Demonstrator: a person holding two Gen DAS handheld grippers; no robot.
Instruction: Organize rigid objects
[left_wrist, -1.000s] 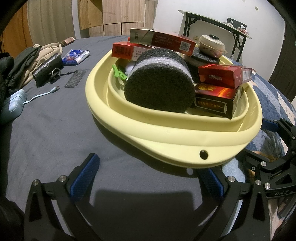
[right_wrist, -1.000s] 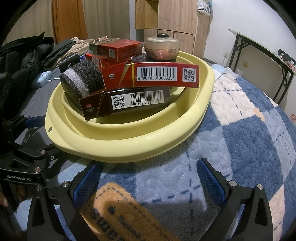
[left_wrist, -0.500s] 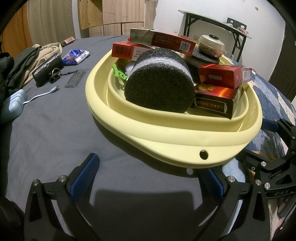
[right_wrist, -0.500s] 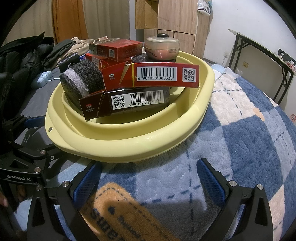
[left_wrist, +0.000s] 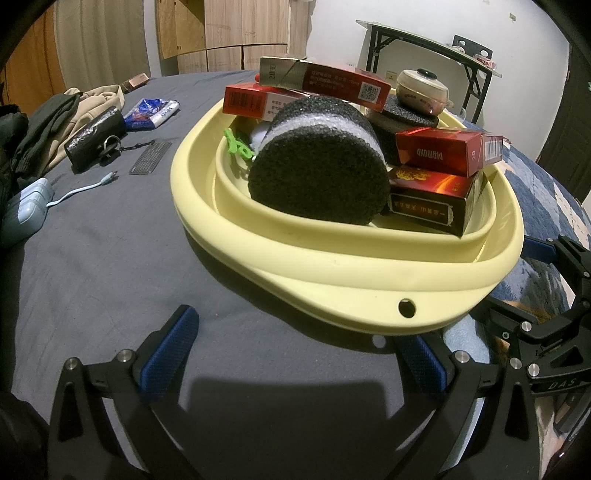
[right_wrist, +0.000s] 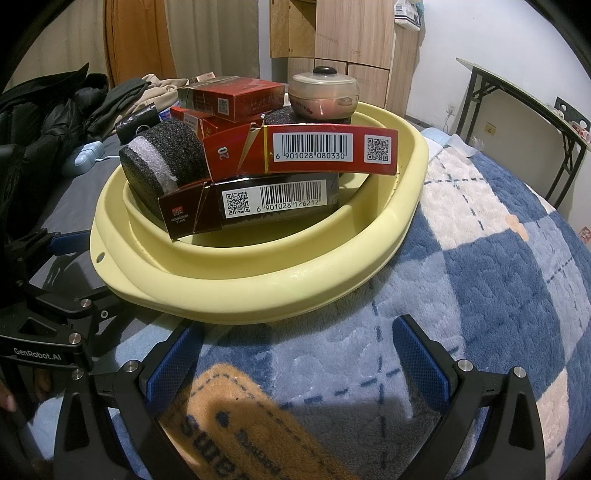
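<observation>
A pale yellow basin (left_wrist: 332, 280) (right_wrist: 258, 291) sits on the bed and is piled with objects. In it lie a black foam cylinder (left_wrist: 317, 173) (right_wrist: 162, 162), several red cigarette cartons (left_wrist: 439, 151) (right_wrist: 317, 151), a dark carton (right_wrist: 266, 203), a green clip (left_wrist: 236, 144) and a small lidded pot (left_wrist: 421, 92) (right_wrist: 323, 94) on a foam disc. My left gripper (left_wrist: 295, 354) is open and empty just short of the basin's near rim. My right gripper (right_wrist: 295, 354) is open and empty, also just short of the rim.
On the grey sheet to the left lie clothes (left_wrist: 55, 122), a black pouch with keys (left_wrist: 94, 142), a blue snack packet (left_wrist: 151, 112), a small mesh strip (left_wrist: 149, 160) and a charger with cable (left_wrist: 26, 208). A blue checked blanket (right_wrist: 480, 295) lies right. A folding table (left_wrist: 424, 40) stands behind.
</observation>
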